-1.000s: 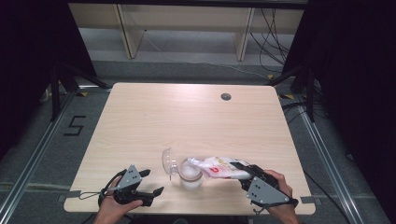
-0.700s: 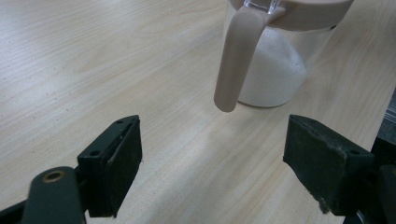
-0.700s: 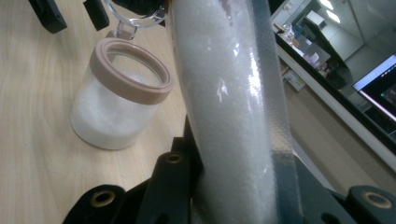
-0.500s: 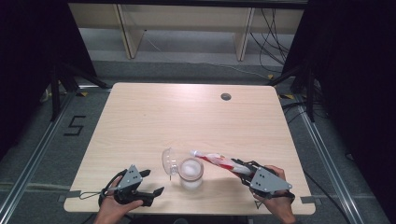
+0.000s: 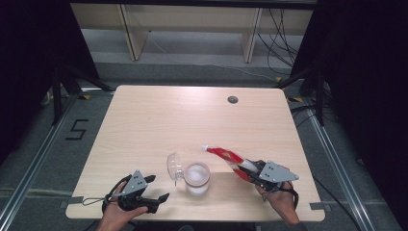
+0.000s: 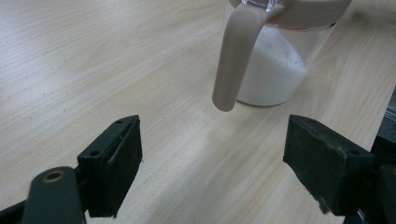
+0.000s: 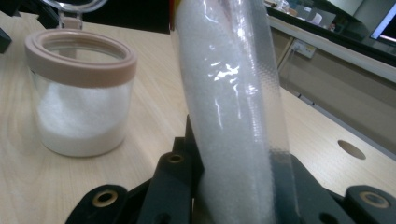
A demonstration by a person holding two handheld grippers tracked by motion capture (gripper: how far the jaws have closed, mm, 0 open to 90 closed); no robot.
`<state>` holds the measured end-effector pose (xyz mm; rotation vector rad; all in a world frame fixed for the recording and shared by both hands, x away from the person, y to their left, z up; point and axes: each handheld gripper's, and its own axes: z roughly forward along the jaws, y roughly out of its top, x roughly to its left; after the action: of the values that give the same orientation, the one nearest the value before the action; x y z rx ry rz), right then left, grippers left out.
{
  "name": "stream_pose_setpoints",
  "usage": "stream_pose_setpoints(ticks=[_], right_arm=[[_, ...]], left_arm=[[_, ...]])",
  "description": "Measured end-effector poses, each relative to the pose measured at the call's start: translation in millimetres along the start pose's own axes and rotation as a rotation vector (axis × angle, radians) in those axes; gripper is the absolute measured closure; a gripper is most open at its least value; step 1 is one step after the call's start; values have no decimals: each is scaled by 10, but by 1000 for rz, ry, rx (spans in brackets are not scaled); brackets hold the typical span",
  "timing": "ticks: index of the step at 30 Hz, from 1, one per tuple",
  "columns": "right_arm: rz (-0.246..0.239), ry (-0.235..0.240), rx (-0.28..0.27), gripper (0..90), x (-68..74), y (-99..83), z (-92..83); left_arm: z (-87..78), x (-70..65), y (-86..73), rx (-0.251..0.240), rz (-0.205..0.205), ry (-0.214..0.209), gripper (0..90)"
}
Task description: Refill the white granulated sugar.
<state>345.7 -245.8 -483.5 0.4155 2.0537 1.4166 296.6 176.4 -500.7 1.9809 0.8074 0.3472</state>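
A clear jar [image 5: 197,177] with a beige rim holds white granules near the table's front middle. Its clear lid [image 5: 174,166] is swung open to the left. In the left gripper view the jar [image 6: 275,70] stands just ahead, a beige clasp [image 6: 233,60] hanging down its side. My left gripper [image 5: 158,187] rests open near the front edge, left of the jar, with nothing between its jaws [image 6: 212,168]. My right gripper [image 5: 245,168] is shut on a red-and-white bag [image 5: 226,156] of white granules, tip pointing up-left, just right of the jar. The bag [image 7: 233,102] rises between the jaws.
A round cable hole [image 5: 233,99] sits at the table's far right. The wooden table [image 5: 159,120] stretches bare behind the jar. A shelf frame [image 5: 192,29] and cables stand beyond the far edge. Metal rails run along the floor on both sides.
My right gripper has pulled the bag back to the right and lowered it; a second ago it lay over the jar's mouth, now its tip is clear of the jar. The left gripper has not moved.
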Motion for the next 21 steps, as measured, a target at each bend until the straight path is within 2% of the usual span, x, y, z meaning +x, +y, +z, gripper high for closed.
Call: stream_pose_setpoints(ticks=[1,3,4,5,6,8,10,11,12,13,15,16,18,19,20,21], right_arm=[[24,8,1,789,2,0,-9],[21,4,-3,788,-9,-3,-13],[55,6,10,788,-14,-20,-21],[51,-3,16,787,-16,-29,-11],[58,-14,25,787,-8,-30,-1],[78,-11,42,786,-6,-27,-13],[85,-19,49,785,-16,-28,-25],[93,-21,55,784,-16,-26,-31],[99,-22,54,782,-18,-31,-40],[99,-22,54,782,-18,-31,-40],[107,-23,60,777,-26,-31,-66],[134,-40,72,773,-19,-35,-102],[128,-36,83,772,-25,-37,-125],[140,-43,83,771,-24,-37,-140],[153,-63,76,770,-26,-41,-163],[153,-63,76,770,-26,-41,-163]], left_arm=[[1,2,-2,0,-3,-2,190],[0,3,-2,1,-6,-1,190],[0,3,-2,2,-6,-1,190],[-8,1,1,5,5,-1,190],[-10,-5,0,5,-1,0,190],[-12,4,2,1,10,5,190],[-5,8,-1,1,2,0,190],[-2,14,1,-2,14,-1,190],[2,1,-5,-2,-10,1,190],[2,1,-5,-2,-10,1,190],[-4,4,-2,0,-4,1,190],[-9,24,4,3,26,-1,190],[-7,19,2,1,21,-1,190],[-9,3,-2,4,-3,1,190],[-11,-2,0,0,-1,6,190],[-11,-2,0,0,-1,6,190]])
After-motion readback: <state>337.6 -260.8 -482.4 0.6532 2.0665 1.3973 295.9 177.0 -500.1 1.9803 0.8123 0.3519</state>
